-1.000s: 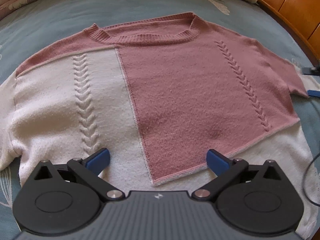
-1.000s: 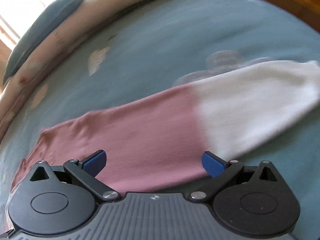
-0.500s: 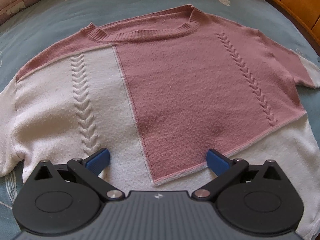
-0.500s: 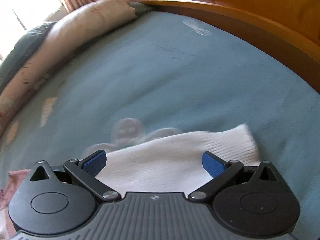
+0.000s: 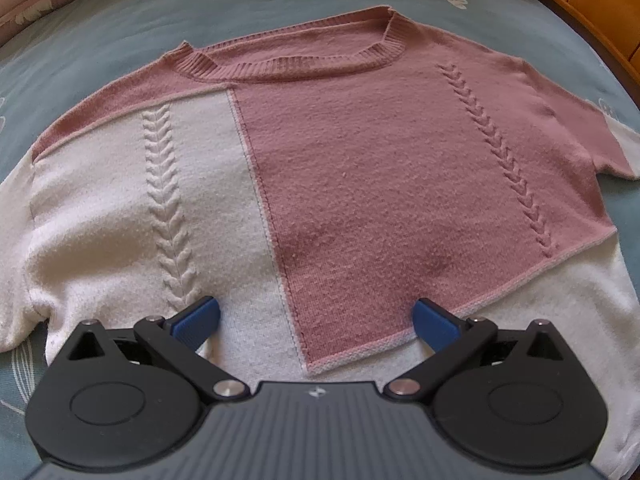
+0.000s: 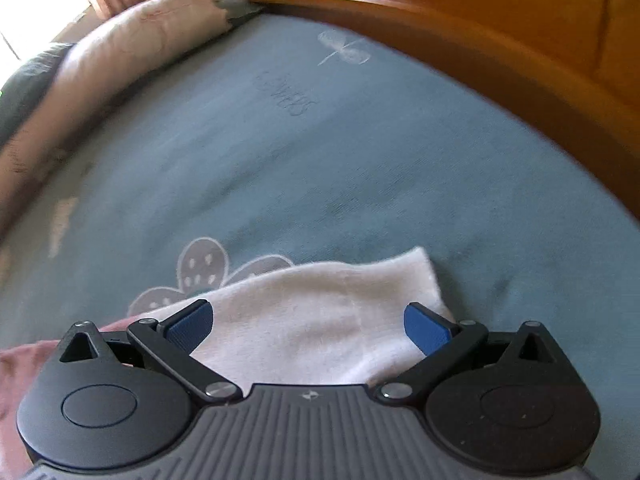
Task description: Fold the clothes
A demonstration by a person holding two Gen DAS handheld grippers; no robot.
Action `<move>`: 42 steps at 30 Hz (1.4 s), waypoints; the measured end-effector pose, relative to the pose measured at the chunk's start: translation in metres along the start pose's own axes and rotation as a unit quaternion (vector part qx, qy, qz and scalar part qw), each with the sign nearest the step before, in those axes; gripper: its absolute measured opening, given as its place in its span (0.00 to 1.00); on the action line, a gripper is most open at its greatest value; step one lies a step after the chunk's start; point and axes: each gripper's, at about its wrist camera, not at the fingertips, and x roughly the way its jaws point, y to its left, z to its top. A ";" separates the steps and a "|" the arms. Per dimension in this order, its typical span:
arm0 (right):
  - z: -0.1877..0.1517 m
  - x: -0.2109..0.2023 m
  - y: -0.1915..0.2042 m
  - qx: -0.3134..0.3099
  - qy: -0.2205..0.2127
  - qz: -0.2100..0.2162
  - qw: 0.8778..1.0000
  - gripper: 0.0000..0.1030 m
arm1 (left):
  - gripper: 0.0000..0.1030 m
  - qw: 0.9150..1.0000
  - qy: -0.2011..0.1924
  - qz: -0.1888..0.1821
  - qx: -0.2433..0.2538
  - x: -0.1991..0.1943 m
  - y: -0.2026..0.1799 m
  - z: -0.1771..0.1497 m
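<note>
A pink and white knit sweater (image 5: 360, 184) lies spread flat on the blue bedsheet, neckline (image 5: 296, 68) toward the far side. My left gripper (image 5: 316, 320) hovers open above the sweater's lower hem, with nothing between its blue pads. In the right wrist view, the white cuff end of a sleeve (image 6: 320, 312) lies flat on the sheet. My right gripper (image 6: 308, 328) is open and straddles that cuff, its pads on either side of it. A bit of the sleeve's pink part (image 6: 24, 364) shows at the lower left.
The blue bedsheet (image 6: 320, 152) with pale flower prints stretches beyond the cuff. A wooden bed frame (image 6: 500, 40) curves along the far right. A pale pillow (image 6: 132, 48) lies at the far left, by a bright window.
My right gripper swept along the sleeve from its pink part to the white cuff and now sits closer over it. The left view shifted slightly; the sweater lies as before.
</note>
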 end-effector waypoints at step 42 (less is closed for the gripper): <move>-0.303 -0.070 0.304 -0.308 0.074 0.057 0.947 1.00 | 0.99 0.995 -0.066 -0.060 0.051 -0.059 0.020 -0.098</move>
